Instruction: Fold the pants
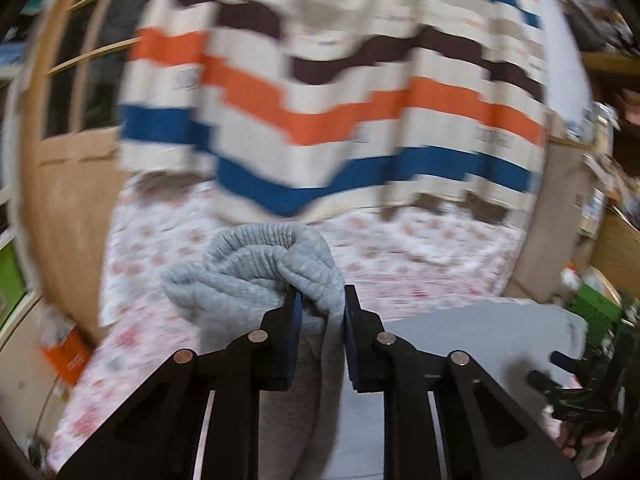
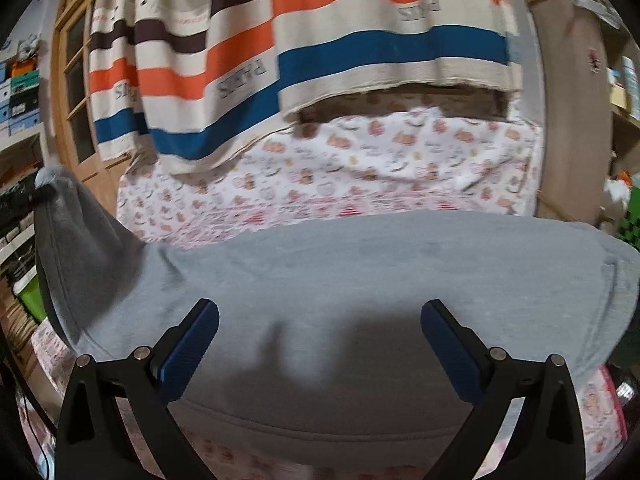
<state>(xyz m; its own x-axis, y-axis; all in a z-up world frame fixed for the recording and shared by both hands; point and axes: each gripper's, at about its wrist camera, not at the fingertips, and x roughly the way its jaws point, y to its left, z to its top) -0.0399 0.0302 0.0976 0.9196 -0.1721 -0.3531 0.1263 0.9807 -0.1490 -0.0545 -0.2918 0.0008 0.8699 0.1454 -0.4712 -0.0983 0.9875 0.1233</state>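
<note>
On the floral sheet (image 2: 400, 160), left gripper (image 1: 320, 300) pinches grey pants (image 2: 360, 272); right gripper (image 2: 320, 320) spread.

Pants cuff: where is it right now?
Pinched in the left gripper, lifted above the patterned bedsheet; the right wrist view shows the cuff raised at far left.

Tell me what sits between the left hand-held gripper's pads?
A bunched fold of the grey pants, pinched in the left hand-held gripper; the left wrist view shows it.
</note>
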